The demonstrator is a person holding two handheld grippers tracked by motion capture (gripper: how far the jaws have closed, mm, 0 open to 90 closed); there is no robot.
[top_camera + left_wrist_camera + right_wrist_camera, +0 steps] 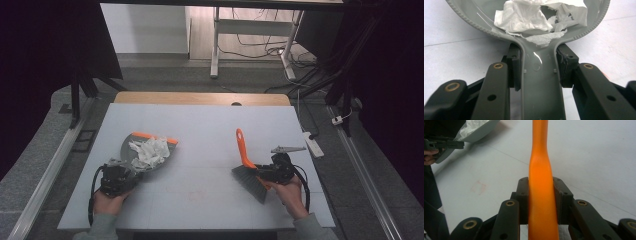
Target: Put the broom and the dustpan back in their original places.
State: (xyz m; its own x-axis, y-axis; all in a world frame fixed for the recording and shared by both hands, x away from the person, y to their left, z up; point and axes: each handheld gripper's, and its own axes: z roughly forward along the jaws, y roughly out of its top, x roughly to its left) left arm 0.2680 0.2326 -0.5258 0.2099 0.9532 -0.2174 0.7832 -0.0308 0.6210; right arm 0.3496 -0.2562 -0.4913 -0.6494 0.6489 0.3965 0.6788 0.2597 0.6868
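Dustpan (pixel 145 150) handle clamped in left hand-held gripper (pixel 121 172) keeps tissue (pixel 150 151) contained at lower left; right hand-held gripper (pixel 267 173) clamps brush (pixel 247 167) handle for sweeping.

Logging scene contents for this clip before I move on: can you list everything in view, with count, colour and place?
dustpan: one, grey with an orange front edge, left part of the table, handle clamped in the left gripper
crumpled paper: one heap, white, inside the dustpan
brush: one, orange handle with dark bristles, right part of the table, held by the right gripper
table: one, pale grey top, wooden far edge
power strip: one, white, floor right of the table
left gripper: black, shut on the dustpan handle
right gripper: black, shut on the brush handle
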